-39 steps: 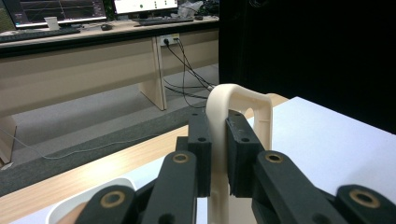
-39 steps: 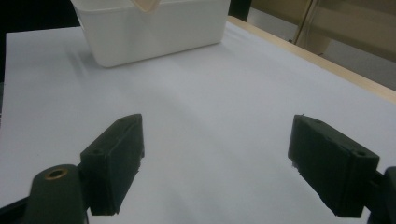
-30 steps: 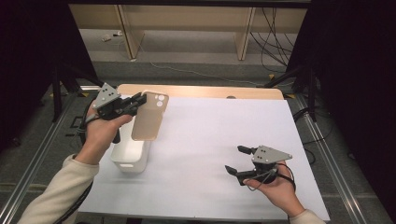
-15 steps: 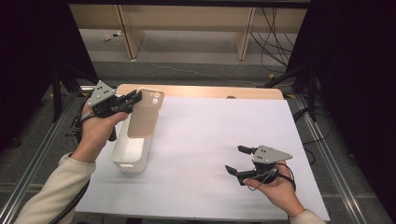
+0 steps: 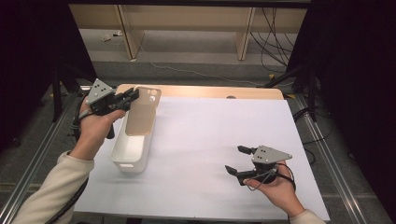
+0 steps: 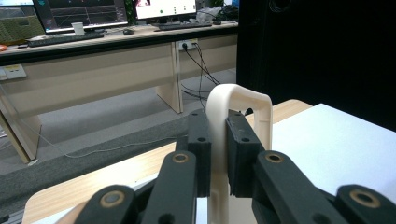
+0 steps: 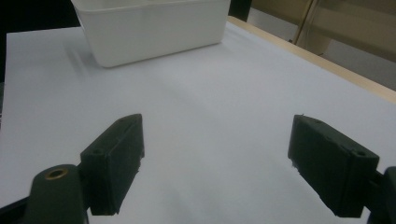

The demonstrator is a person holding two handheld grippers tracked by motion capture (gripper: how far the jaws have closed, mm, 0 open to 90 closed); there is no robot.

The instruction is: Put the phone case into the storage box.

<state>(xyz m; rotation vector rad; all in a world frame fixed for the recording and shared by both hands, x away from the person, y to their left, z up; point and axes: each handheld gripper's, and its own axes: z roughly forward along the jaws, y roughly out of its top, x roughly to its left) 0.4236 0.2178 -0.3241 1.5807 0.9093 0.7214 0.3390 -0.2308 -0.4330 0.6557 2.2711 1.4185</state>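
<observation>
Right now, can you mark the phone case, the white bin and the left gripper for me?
phone case (image 5: 141,114), high view, middle of its tan back panel.
white bin (image 5: 128,165), high view, near end wall.
left gripper (image 6: 218,161), left gripper view, between the jaws shut on the case's edge.

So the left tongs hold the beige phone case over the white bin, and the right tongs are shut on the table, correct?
Not quite: the right tongs are open and hold nothing, as the right gripper view shows. The left tongs do hold the phone case over the white bin.
</observation>
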